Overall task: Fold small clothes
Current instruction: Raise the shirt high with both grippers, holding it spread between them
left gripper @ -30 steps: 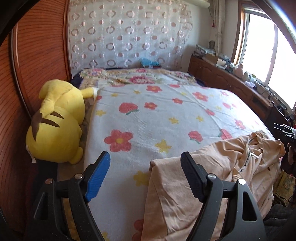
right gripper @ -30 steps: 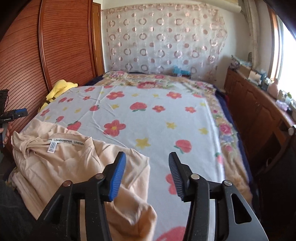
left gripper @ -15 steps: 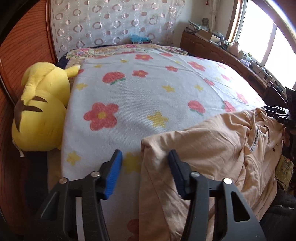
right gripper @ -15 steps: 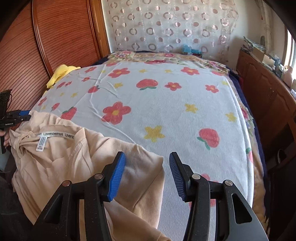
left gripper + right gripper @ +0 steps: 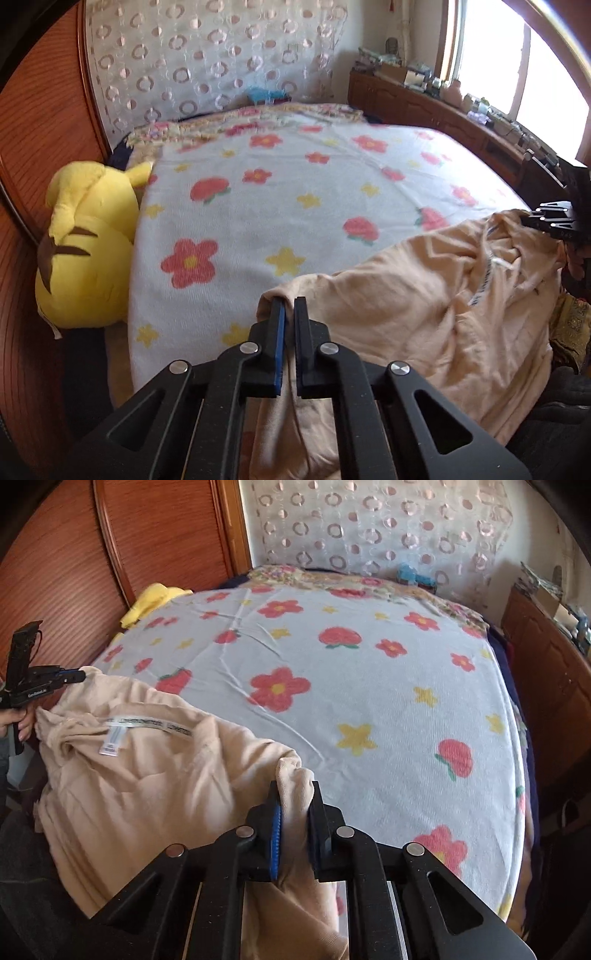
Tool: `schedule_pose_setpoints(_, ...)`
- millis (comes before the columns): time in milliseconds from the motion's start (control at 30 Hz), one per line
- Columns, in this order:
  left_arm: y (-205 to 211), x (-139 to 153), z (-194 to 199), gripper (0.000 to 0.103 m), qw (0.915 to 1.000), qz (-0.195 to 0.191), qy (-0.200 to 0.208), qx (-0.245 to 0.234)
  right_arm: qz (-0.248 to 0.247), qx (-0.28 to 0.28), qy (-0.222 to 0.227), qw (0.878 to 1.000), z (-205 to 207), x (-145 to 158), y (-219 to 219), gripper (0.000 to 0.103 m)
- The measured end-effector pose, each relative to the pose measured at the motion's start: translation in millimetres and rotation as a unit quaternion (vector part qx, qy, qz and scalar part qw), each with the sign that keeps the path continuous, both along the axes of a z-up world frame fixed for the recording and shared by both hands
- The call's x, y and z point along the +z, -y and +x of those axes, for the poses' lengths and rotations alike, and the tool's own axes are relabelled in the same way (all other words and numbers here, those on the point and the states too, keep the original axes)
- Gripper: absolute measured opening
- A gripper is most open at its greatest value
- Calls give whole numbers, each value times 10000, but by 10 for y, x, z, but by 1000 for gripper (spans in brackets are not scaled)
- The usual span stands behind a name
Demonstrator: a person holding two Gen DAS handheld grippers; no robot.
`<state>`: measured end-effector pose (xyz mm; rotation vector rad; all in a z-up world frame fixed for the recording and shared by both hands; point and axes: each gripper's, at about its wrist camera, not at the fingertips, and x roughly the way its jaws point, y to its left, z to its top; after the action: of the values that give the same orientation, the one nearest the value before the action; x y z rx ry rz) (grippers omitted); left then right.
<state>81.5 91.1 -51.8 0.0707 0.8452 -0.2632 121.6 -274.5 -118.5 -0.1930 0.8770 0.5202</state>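
A peach-coloured shirt (image 5: 424, 306) lies crumpled at the near edge of the flowered bed cover (image 5: 295, 192). My left gripper (image 5: 290, 302) is shut on one corner of the shirt. My right gripper (image 5: 293, 786) is shut on the other corner of the shirt (image 5: 147, 775), with cloth bunched between the pads. The neck label (image 5: 110, 740) faces up. Each gripper shows in the other's view: the right one (image 5: 554, 219) at the far right, the left one (image 5: 44, 681) at the far left.
A yellow plush toy (image 5: 85, 243) lies against the wooden wall panel (image 5: 33, 147) at the bed's left. A wooden cabinet (image 5: 461, 122) with clutter runs along the right under the window. A patterned curtain (image 5: 207, 62) hangs behind the bed.
Both grippers have closed from open onto the shirt's two near corners. The cloth between them has bunched up and lifted a little.
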Motion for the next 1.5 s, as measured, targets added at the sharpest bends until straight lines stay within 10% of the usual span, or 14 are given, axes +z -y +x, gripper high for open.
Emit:
schedule_pose_setpoints(433,-217,1428,-688,5,9773,-672,1970,394,739,-150,2100,9748,-1061,1356,341,9)
schedule_pose_setpoints(867,-314,3028,-971,5,9193,-728,3840,471,660,218,3977,9149,-1674,3021,313,8)
schedule_pose_setpoints(1200,-441,3716,-997,5,8908,-475,4482,577,485,-1,4776,8772,-1986,3961,280,8)
schedule_pose_setpoints(1333,-500,3702,-824,4,8929,-505,4428,641,356,-91,4718,8809,-1861,4016,187,8)
schedule_pose_setpoints(1500,-426,3319,-248,4,9149,-383,3951,736,102,-266,4197,9072,-1266,3506,-211,8)
